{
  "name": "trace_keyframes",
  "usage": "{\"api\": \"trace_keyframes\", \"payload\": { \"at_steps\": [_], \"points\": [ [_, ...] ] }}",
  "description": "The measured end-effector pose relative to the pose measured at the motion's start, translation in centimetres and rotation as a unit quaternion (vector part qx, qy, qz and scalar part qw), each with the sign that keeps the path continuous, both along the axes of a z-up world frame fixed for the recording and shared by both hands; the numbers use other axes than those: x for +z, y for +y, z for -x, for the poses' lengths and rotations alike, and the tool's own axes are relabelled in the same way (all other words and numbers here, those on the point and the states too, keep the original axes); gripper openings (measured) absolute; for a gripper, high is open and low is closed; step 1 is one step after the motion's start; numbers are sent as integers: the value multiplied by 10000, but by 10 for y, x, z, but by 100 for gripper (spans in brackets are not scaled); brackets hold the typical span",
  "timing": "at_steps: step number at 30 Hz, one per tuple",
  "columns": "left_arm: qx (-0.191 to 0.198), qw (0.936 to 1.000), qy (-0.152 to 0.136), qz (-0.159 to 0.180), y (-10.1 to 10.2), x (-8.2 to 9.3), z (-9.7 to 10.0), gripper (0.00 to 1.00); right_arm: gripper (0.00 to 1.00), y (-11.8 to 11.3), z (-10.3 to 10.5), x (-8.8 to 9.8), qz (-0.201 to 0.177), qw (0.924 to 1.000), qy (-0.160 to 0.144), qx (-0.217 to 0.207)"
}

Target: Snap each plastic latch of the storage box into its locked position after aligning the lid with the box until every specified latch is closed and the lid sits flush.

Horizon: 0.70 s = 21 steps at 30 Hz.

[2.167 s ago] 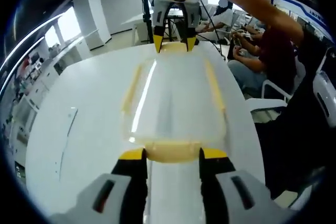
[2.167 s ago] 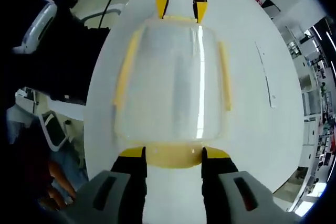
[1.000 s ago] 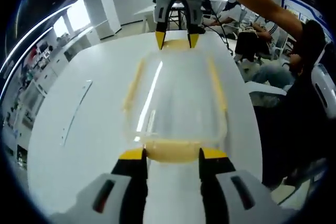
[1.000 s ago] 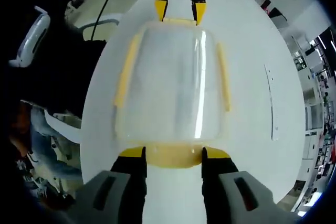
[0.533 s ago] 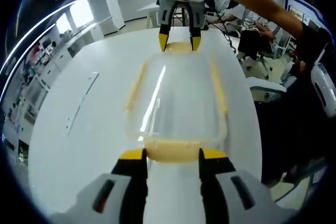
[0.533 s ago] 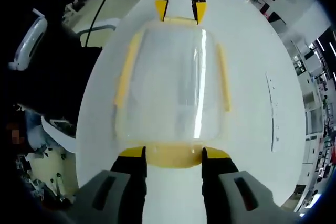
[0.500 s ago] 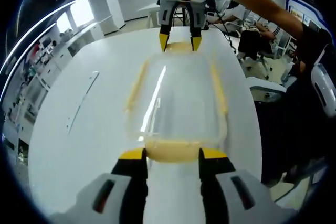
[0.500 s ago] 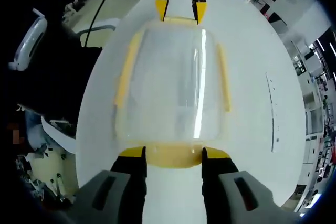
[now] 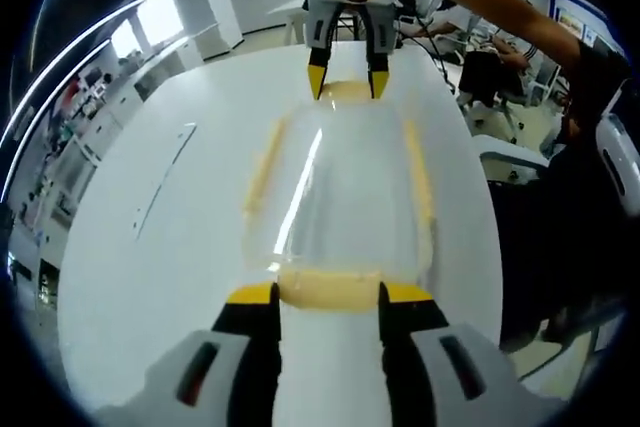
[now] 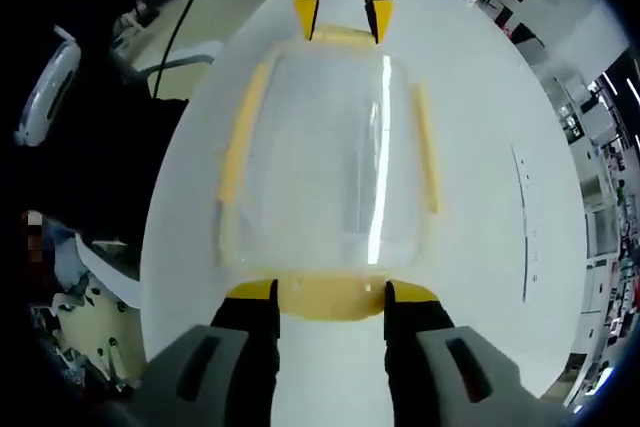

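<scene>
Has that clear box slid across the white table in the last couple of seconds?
Cannot tell. The box stays framed between both grippers; against the table, only the surroundings shift with the cameras.

White bench with one clear box on it

The storage box, clear with a lid and yellow latches along its sides and ends, sits flat near the bench's middle; a thin pale strip lies well apart beside it.

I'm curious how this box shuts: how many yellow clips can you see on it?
4. In the right gripper view: one at the near end between the right tongs, one at the far end at the left tongs, one on each long side.
</scene>
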<state>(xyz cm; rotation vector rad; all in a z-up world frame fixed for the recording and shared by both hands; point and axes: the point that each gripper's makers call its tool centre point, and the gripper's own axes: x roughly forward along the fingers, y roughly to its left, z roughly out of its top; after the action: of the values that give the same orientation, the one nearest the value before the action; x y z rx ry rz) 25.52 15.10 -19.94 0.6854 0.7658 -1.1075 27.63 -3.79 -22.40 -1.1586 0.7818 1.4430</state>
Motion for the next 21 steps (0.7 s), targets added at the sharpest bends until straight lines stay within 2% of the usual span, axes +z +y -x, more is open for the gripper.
{"api": "trace_keyframes", "payload": {
  "at_steps": [5, 16, 21],
  "points": [
    [54, 10000, 54, -16, 7, -6, 6, 36, 38, 7, -1, -2, -21, 10000, 13, 26],
    [186, 9998, 85, -59, 24, -10, 0, 36, 38, 23, -6, -3, -113, 9999, -1, 33],
    [210, 9998, 5, -53, 32, -10, -3, 36, 39, 25, -6, -3, -98, 9999, -12, -32]
  ]
}}
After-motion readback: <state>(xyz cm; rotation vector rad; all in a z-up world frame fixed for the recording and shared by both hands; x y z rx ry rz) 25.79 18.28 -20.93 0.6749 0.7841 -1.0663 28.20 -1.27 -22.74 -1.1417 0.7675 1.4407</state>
